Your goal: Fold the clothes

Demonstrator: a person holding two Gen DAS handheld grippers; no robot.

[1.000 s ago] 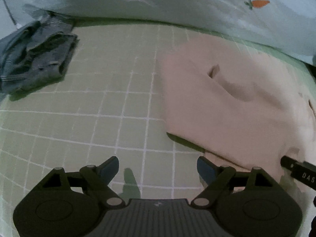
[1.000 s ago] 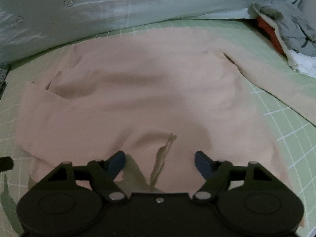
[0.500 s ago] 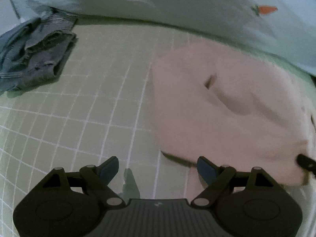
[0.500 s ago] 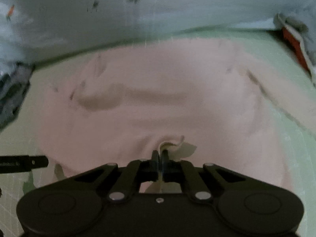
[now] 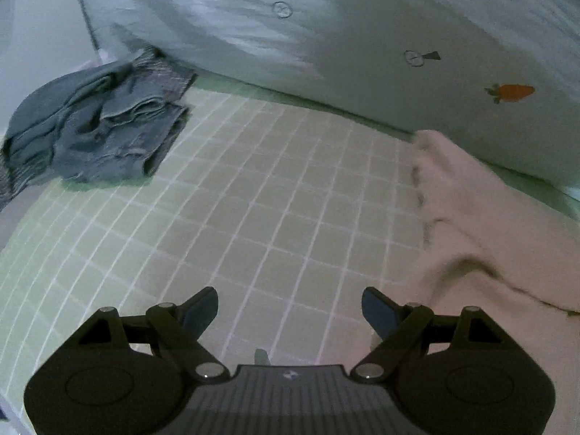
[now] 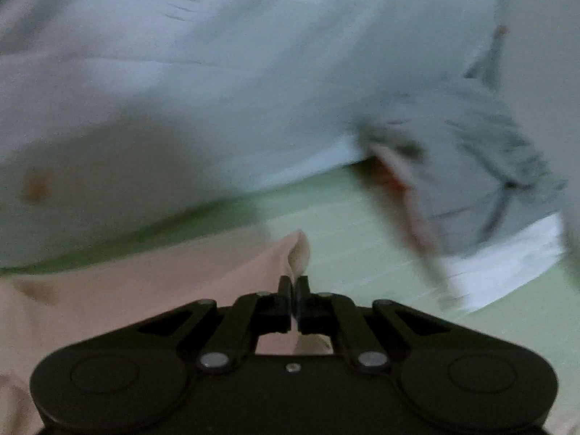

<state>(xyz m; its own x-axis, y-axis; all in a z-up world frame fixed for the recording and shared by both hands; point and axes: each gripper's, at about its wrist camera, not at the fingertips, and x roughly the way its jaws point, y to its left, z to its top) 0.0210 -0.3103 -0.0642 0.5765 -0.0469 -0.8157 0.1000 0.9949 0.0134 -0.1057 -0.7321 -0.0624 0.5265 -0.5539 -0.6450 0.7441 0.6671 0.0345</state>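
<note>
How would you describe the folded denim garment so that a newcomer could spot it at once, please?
Start at the green bed sheet with a white grid and follow it to its far left corner, beside the pale quilt printed with carrots. The folded blue-grey denim garment lies there. It is dark, unlike the flat pink top on the right.

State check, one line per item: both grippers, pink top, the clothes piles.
left gripper: open, empty, over the grid sheet
right gripper: shut on the pink top's edge
pink top: part lifted, not yet folded
denim pile: crumpled, untouched
grey pile: heaped, blurred
</note>
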